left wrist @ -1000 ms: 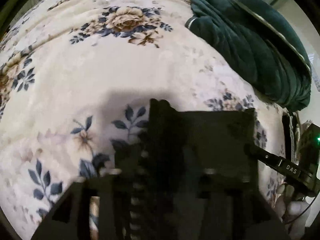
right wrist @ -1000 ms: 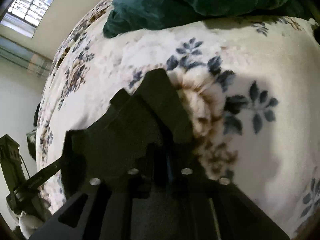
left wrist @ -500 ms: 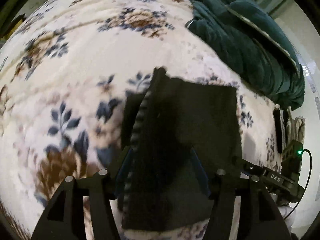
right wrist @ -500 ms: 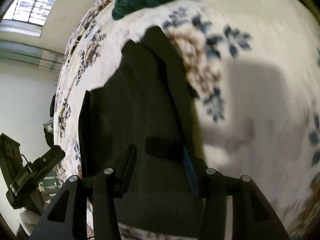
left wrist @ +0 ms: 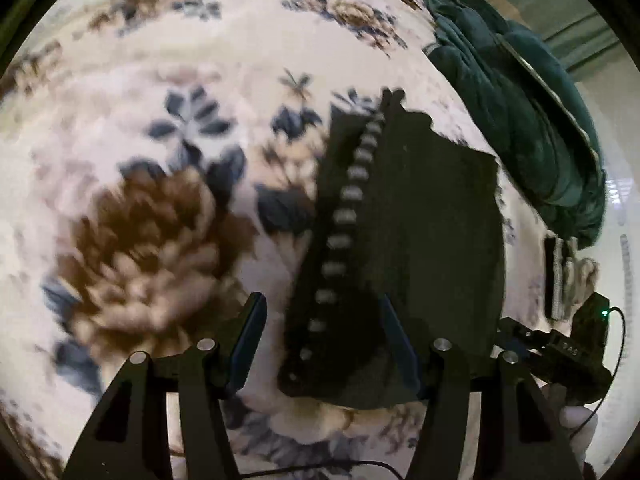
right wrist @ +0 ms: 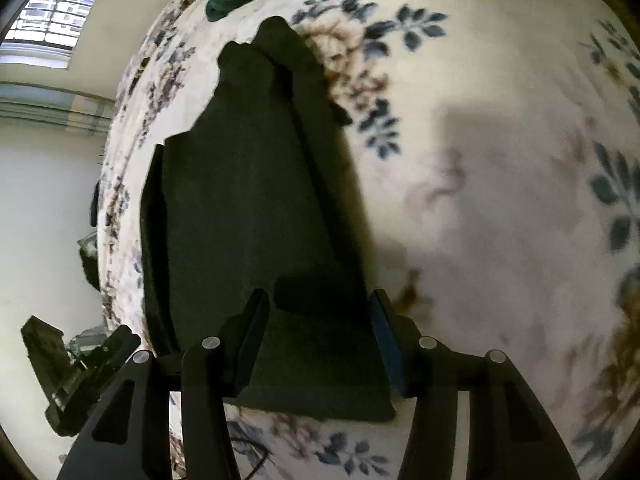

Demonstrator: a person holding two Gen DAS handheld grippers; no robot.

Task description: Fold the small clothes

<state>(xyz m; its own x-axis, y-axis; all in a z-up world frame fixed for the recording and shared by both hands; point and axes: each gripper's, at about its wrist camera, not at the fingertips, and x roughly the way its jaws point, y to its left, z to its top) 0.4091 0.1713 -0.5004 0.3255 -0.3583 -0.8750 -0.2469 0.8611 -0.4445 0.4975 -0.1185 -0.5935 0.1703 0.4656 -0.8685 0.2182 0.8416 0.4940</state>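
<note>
floral blanket bears dark garment, hand-held grippers spread.

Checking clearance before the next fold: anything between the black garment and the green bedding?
Only bare floral blanket. The left wrist view shows a pale strip separating the black garment from the green bedding; nothing lies on it.

I get dim indoor light, daylight from the window upper left in right view. Left view motion-blurred, floral blanket smeared. Soft shadow on blanket in right view. Heavy fisheye bending, black vignette corners.
</note>
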